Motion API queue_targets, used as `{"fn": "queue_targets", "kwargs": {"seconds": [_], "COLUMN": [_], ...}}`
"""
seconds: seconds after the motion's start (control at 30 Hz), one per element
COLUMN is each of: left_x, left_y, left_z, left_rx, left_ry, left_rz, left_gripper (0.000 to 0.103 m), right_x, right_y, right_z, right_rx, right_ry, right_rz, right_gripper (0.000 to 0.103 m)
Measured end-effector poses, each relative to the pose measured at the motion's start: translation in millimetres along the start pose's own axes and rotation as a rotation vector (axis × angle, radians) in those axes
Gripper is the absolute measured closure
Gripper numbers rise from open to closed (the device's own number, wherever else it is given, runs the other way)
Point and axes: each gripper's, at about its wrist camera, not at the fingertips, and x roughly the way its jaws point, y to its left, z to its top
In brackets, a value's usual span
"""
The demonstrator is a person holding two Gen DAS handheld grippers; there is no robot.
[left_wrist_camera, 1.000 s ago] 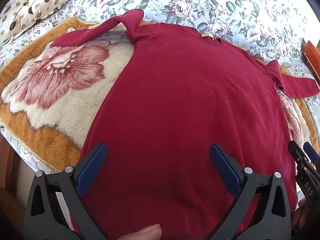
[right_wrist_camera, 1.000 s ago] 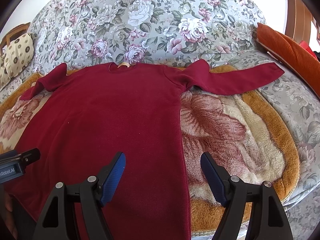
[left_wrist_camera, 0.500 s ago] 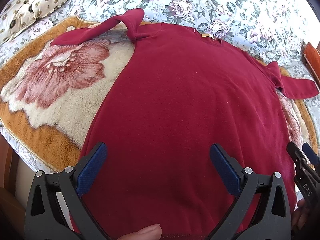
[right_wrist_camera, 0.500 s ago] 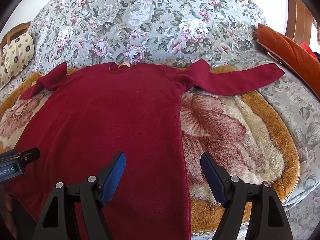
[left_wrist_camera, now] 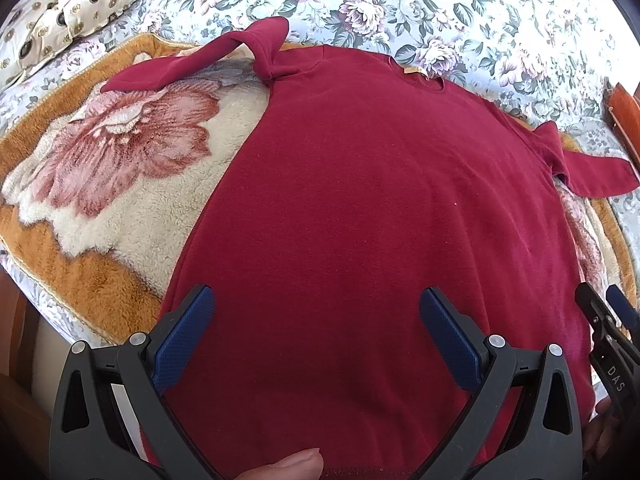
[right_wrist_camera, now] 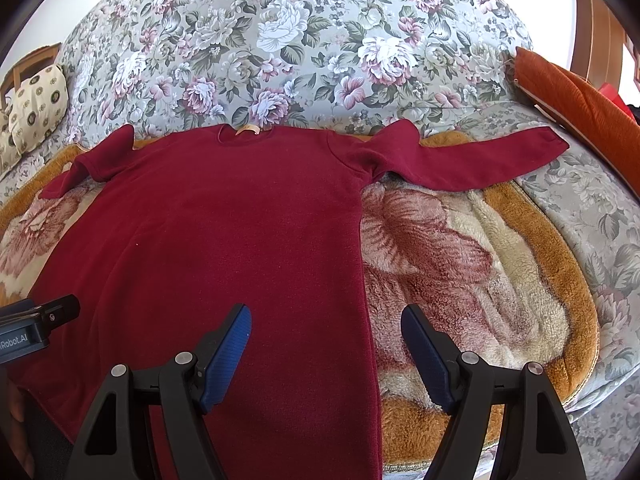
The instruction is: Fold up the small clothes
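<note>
A: Where's the garment?
B: Dark red long-sleeved top (left_wrist_camera: 380, 208) flat on the fleece flower blanket (left_wrist_camera: 120, 184), on a floral bedspread (right_wrist_camera: 280, 40). Neck away from the cameras, hem nearest.
A: Sleeves?
B: One twisted and bunched near its shoulder (left_wrist_camera: 224, 56), the other stretched straight out (right_wrist_camera: 472, 160).
A: Left gripper?
B: Left gripper (left_wrist_camera: 316, 316) fingers spread wide above the lower body, holding nothing.
A: Right?
B: Right gripper (right_wrist_camera: 326, 336) fingers also apart, straddling the top's side edge. Empty.
</note>
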Motion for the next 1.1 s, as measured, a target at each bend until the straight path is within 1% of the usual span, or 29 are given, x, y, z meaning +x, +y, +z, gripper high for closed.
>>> {"fn": "queue_targets", "kwargs": {"seconds": [0.17,0.27,0.3,0.37,0.47,0.57,0.73,0.83,1.0,1.1], "left_x": [0,1,0,-2,-9,-12,-17,-20,-24,-31], "left_y": [-3,-6,-7,-9,-12,-12,-17,-21,-20,-18], "left_z": [0,0,-1,-2,-5,-5,-7,-8,-8,-8], "left_rx": [0.014,0.031,0.037,0.055,0.082,0.086,0.109,0.124,0.117,0.107], "left_ry": [-0.004,-0.001,0.0,-0.008,-0.037,-0.042,-0.056,-0.064,-0.064,-0.078], "left_rz": [0.016,0.028,0.035,0.051,0.064,0.061,0.088,0.094,0.085,0.078], "left_gripper": [0.0,0.0,0.0,0.0,0.0,0.0,0.0,0.0,0.0,0.0], "right_x": [-5,-18,-23,-28,-24,-22,-32,-32,-33,-33], "right_y": [0,1,1,2,5,10,11,14,20,21], "right_z": [0,0,0,0,5,5,2,2,2,2], "right_rx": [-0.004,-0.017,-0.019,-0.024,-0.042,-0.06,-0.075,-0.085,-0.112,-0.113], "right_ry": [-0.026,-0.084,-0.114,-0.143,-0.134,-0.125,-0.174,-0.178,-0.191,-0.191], "right_rz": [-0.022,-0.04,-0.036,-0.03,-0.044,-0.061,-0.073,-0.087,-0.102,-0.102], "right_gripper": [0.028,0.028,0.028,0.028,0.028,0.028,0.028,0.028,0.028,0.028]}}
